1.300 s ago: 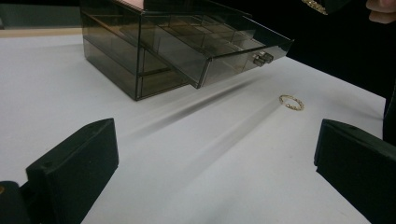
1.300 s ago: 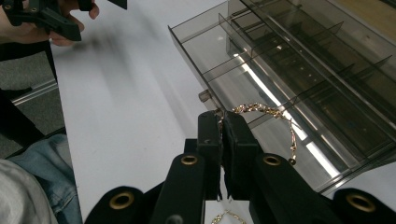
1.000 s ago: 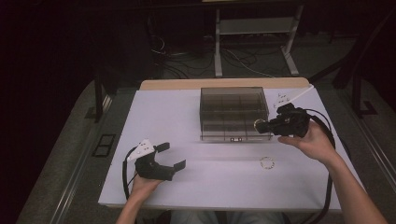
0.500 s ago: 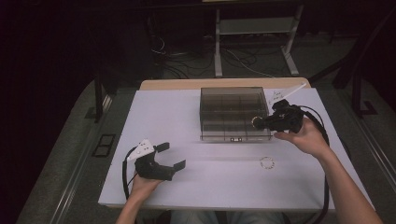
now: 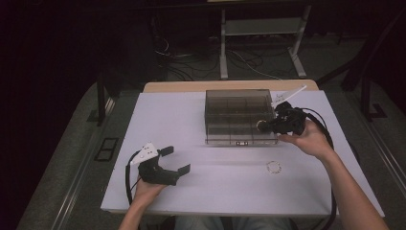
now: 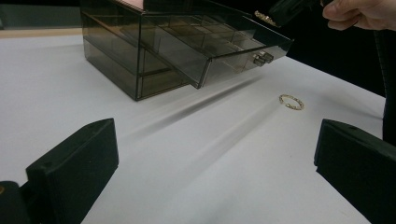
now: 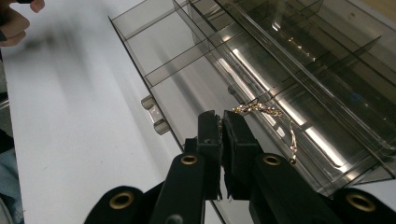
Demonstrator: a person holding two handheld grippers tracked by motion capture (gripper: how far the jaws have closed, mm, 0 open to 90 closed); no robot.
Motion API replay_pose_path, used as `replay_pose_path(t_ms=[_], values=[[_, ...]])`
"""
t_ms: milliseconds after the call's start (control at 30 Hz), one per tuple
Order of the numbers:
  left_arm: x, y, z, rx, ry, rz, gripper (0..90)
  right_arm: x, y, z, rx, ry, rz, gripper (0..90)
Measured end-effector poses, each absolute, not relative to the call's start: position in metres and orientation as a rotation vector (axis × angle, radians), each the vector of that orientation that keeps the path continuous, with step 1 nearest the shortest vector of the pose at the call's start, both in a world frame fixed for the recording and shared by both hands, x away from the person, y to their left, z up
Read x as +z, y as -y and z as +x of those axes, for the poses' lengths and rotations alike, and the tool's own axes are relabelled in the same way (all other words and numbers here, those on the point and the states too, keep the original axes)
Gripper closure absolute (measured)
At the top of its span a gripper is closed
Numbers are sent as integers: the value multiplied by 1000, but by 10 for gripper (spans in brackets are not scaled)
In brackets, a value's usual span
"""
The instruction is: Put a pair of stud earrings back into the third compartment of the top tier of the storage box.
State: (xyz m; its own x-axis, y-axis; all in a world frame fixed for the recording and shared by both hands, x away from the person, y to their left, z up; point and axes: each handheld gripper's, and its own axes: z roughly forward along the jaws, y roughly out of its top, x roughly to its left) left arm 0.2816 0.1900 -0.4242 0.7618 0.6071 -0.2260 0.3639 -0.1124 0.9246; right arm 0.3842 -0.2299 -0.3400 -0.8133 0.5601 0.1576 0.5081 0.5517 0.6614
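The step in hand looks like stowing jewellery: the right claw [image 7: 220, 122] is clamped on a thin gold chain [image 7: 273, 116], which dangles from its tips over the open drawer [image 7: 154, 60] of the smoky clear organizer box [image 5: 238, 115]. In the high view that claw [image 5: 262, 126] sits at centre right of the frame, at the right front corner of the box, and in the left gripper view the chain glints at the upper right, just above the drawer's far corner.

The next move probably calls for settling the chain over one compartment, clear of the dividers, lowering it inside, and only then parting the jaws so it does not drape across a wall or the drawer's edge.

The left claw [image 5: 174, 161] rests at the lower left of the high view with its jaws apart and nothing between them, well away from the box. A small gold ring [image 5: 273, 166] lies on the white surface [image 5: 201, 120] in front of the box, toward the lower right, apart from both claws; it seems the likely item after the chain. Nothing blocks the drawer except its own thin partitions.
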Motion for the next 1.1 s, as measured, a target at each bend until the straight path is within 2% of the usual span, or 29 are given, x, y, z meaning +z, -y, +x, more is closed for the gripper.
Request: replay_pose_path(t_ms=[833,867,933,1100], values=[[-424,-190,282,245,-768,1729,0,-363,224,394,1027,-2781,971,847],[-424,-190,282,244,-767,1729,0,-364,224,394,1027,-2779,975,843],[-424,-190,282,243,-765,1728,0,-364,225,394,1035,-2777,974,765],[-424,-190,282,242,-766,1728,0,-359,228,392,1067,-2738,986,737]])
